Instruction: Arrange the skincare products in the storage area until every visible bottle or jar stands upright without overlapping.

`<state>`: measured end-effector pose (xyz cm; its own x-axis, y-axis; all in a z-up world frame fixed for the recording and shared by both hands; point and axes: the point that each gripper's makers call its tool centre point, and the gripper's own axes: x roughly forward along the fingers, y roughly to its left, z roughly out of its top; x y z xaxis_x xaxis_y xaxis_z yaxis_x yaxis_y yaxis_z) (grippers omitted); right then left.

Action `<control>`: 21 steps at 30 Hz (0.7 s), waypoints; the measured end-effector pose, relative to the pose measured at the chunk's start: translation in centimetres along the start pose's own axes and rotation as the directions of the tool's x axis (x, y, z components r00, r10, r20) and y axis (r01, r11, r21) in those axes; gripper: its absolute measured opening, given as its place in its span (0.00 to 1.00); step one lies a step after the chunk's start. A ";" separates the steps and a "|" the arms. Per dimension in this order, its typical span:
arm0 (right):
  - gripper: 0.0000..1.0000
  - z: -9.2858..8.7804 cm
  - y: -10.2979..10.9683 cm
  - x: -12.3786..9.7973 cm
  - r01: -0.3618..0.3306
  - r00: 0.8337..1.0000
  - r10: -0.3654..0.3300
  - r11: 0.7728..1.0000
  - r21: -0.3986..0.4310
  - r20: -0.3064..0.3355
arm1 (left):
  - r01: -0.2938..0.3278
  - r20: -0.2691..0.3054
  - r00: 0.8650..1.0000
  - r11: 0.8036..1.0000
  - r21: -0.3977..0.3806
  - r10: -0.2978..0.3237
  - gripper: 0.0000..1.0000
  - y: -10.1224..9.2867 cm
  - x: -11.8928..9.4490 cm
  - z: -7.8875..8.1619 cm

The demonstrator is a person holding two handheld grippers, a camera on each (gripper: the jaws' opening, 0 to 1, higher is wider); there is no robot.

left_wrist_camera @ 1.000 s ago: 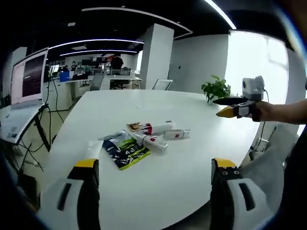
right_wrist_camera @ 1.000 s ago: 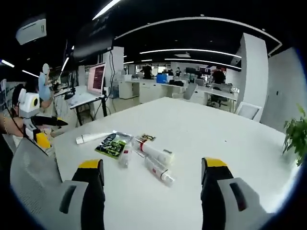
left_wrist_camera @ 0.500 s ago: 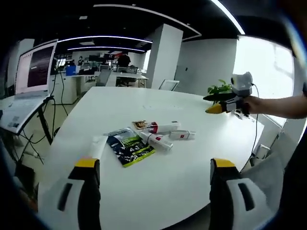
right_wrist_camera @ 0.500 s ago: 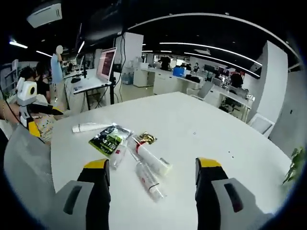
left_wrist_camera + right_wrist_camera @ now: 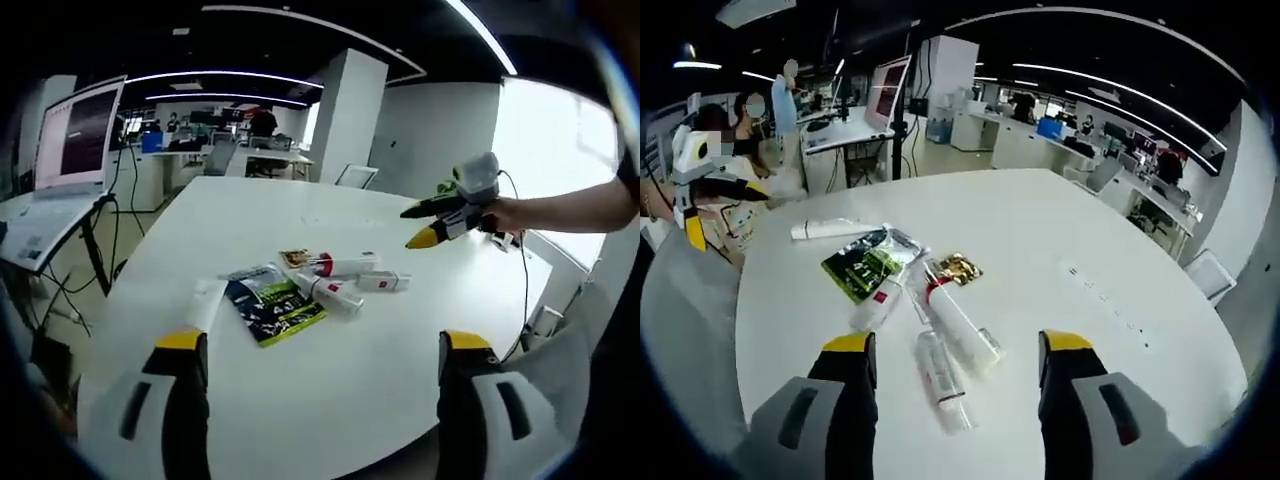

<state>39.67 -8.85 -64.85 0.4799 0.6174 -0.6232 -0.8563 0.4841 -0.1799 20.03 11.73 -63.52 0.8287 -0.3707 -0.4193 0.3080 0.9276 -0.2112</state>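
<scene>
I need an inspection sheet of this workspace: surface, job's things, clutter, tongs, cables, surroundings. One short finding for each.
Surface: white round table, mostly bare.
Job's things: three tubes and a small bottle lie flat, clustered and partly overlapping; a white tube lies apart; none upright.
Clutter: green sachet and small gold packet among them.
Tongs: left tongs open, empty, back from the cluster; right tongs open, empty, over the nearest tubes.
Cables: wires hang by the monitor stand.
Surroundings: open office, monitor, plant, people seated behind.
</scene>
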 end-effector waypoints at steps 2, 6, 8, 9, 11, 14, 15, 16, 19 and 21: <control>0.63 -0.2 0.1 0.7 -0.015 1.000 0.015 1.000 -0.014 -0.016 | 0.006 -0.009 1.000 1.000 0.011 -0.006 0.89 -0.2 0.1 -0.1; 0.62 -0.7 -0.2 2.2 -0.039 0.998 0.037 0.998 -0.043 -0.052 | 0.009 -0.022 1.000 0.999 0.040 -0.008 0.89 -0.5 0.2 -0.3; 0.61 -0.7 -0.1 2.8 -0.048 0.997 0.044 0.997 -0.057 -0.063 | 0.010 -0.023 1.000 0.999 0.036 -0.009 0.89 -0.1 0.1 -0.4; 0.61 -0.7 -0.1 3.0 -0.052 0.997 0.048 0.997 -0.059 -0.067 | 0.009 -0.023 1.000 0.999 0.032 -0.008 0.89 0.0 0.1 -0.3; 0.60 -0.6 -0.5 3.3 -0.054 0.996 0.049 0.996 -0.066 -0.078 | 0.003 -0.018 1.000 1.000 0.017 -0.003 0.88 0.2 0.0 -0.3; 0.59 -0.7 -0.8 4.3 -0.053 0.995 0.045 0.995 -0.084 -0.092 | -0.005 -0.014 1.000 1.000 0.004 0.005 0.89 0.3 0.1 -0.2; 0.58 -0.7 -0.8 4.7 -0.053 0.995 0.045 0.995 -0.085 -0.095 | -0.012 -0.009 1.000 1.000 0.003 0.012 0.88 0.2 0.1 -0.1; 0.58 -0.6 -0.9 5.0 -0.057 0.994 0.049 0.995 -0.085 -0.097 | -0.014 -0.008 1.000 1.000 0.003 0.014 0.88 0.2 0.1 -0.1; 0.57 -0.5 -1.0 6.0 -0.065 0.993 0.055 0.994 -0.091 -0.103 | -0.015 -0.008 1.000 1.000 -0.006 0.015 0.88 0.4 0.0 -0.2; 0.57 -0.4 -0.8 6.6 -0.071 0.993 0.060 0.992 -0.100 -0.106 | -0.017 -0.009 1.000 1.000 -0.007 0.017 0.88 0.4 0.0 -0.2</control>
<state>43.42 -5.40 -69.18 0.4045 0.5762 -0.7102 -0.9030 0.3744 -0.2106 20.12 12.09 -63.77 0.8295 -0.3552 -0.4310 0.2903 0.9335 -0.2105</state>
